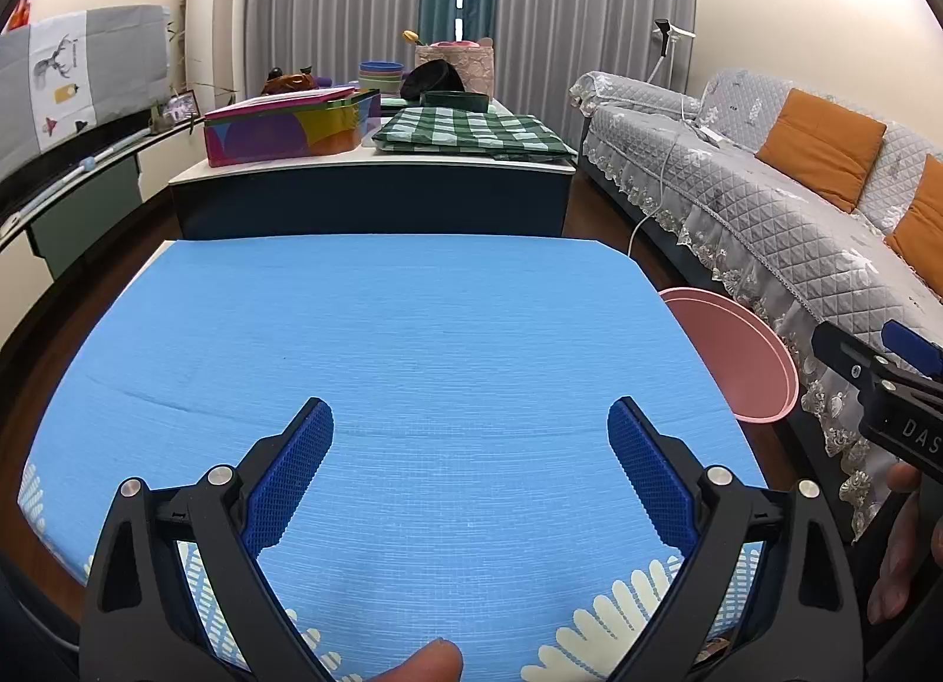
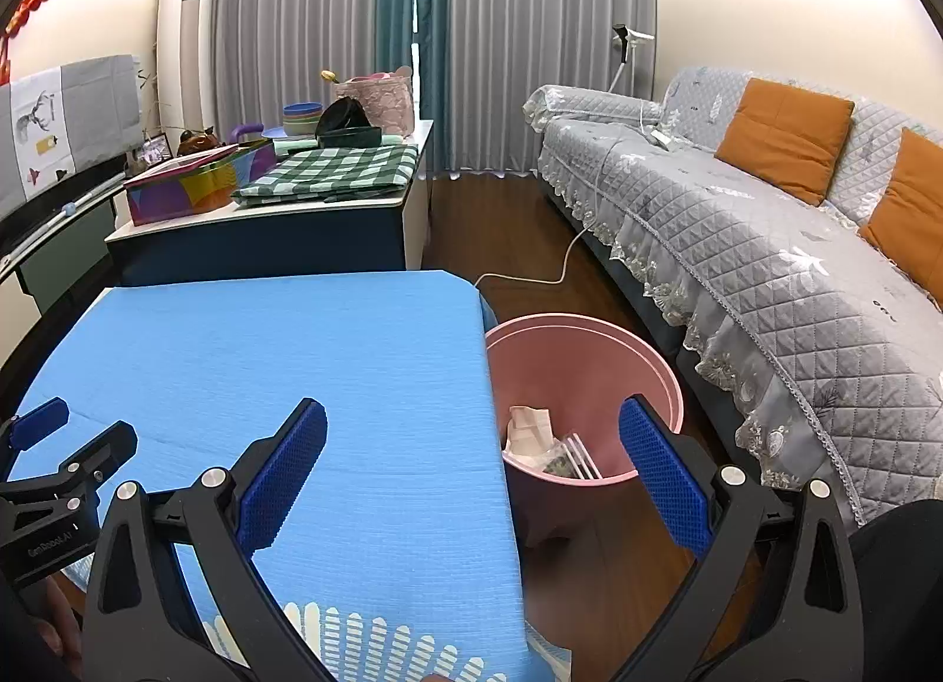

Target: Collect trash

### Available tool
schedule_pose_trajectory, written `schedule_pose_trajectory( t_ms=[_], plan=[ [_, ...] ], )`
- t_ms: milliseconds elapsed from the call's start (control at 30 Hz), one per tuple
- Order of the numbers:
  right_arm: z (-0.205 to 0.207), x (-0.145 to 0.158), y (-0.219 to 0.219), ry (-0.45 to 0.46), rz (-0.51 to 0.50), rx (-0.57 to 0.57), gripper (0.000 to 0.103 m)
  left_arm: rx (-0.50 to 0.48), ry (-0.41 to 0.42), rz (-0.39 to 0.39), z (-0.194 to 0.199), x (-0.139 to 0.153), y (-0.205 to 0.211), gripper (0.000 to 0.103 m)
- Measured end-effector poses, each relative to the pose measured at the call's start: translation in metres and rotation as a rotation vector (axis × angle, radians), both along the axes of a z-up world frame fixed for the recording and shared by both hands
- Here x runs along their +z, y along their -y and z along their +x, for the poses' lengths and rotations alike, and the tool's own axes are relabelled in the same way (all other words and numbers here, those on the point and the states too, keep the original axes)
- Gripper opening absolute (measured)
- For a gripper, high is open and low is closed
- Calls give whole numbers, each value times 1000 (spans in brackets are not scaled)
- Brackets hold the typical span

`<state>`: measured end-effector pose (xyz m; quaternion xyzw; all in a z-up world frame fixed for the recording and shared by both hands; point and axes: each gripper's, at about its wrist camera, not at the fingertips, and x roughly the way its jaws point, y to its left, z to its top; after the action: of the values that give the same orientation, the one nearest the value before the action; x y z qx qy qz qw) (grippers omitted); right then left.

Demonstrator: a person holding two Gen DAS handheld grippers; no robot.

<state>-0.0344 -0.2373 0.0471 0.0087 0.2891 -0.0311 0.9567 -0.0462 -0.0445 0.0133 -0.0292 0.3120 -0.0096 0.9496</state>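
Both tongs, left tongs (image 1: 470, 470) and right tongs (image 2: 472, 475), hang released; crumpled paper trash (image 2: 533, 434) lies in the round pink plastic bin (image 2: 589, 328) beside the blue-clothed desk (image 2: 294, 340).

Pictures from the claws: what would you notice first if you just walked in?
The big blue mat covering the table, right under both open claws, left and right. Next, the pink bin on the floor at the table's right edge, with crumpled paper and other scraps inside. Behind it runs a long grey sofa with orange cushions.
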Motion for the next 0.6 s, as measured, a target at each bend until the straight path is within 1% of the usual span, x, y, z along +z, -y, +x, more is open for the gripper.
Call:
schedule_pose_trajectory(
  t_ms=[600],
  plan=[
    [-1, 0, 0, -1, -3, 1, 98, 8, 3, -3, -1, 1, 2, 91]
  ],
)
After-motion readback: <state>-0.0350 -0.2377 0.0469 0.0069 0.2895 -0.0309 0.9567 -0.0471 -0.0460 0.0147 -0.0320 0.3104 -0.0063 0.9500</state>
